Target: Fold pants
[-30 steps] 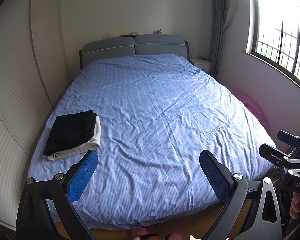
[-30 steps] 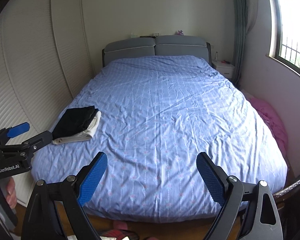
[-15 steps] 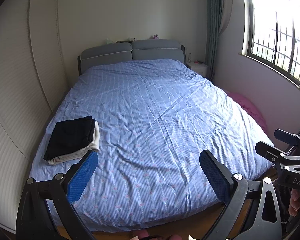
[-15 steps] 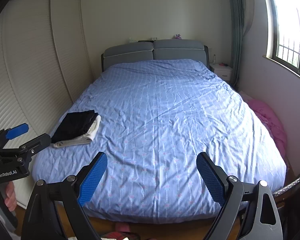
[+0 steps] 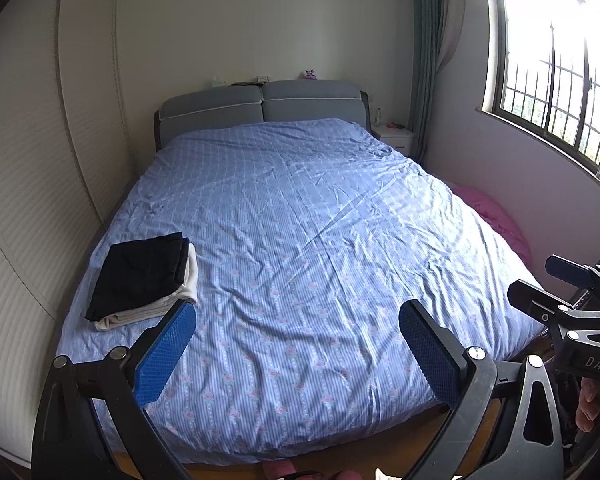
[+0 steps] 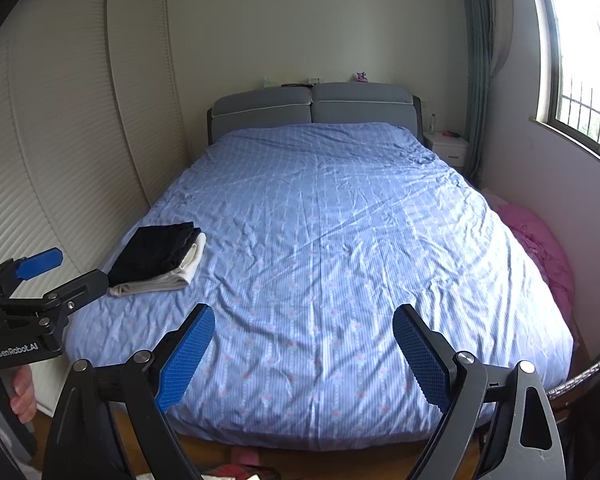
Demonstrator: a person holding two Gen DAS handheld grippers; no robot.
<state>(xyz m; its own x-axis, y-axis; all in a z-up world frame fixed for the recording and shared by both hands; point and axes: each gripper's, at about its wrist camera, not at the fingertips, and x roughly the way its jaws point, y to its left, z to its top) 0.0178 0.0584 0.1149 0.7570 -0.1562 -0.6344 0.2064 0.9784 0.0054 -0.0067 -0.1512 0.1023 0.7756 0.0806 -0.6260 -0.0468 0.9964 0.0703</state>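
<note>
Blue, knobbly rubber pads line both pairs of tongs, each pad a long rounded paddle bolted to a black angular frame. The left tongs (image 5: pixel 298 354) stand wide open with nothing between the pads, and the right tongs (image 6: pixel 304 354) are spread just as wide and equally empty. Both point down over the foot of the bed (image 5: pixel 300 240).

The bed cover is a thin, crumpled cotton-like cloth, pale blue with fine stripes and small pink flower prints, creased in long diagonal ridges. Beyond the left pad of the left tongs, near the bed's left edge, lie the folded black pants (image 5: pixel 140 274), a soft matte rectangle. They rest on top of a folded cream garment (image 5: pixel 156 308) whose smooth rounded edges show along the near and right sides. From the right tongs the same stack of 2 sits further off to the left, past the left pad.

Far ahead of both tongs stands a padded grey headboard (image 5: pixel 260 108) in 2 cushioned sections with pale piping. To the left runs a ribbed cream wardrobe door (image 5: pixel 28 184). To the right of the tongs, a rumpled pink bundle (image 6: pixel 540 240) lies beside the bed under a barred window (image 5: pixel 560 80).
</note>
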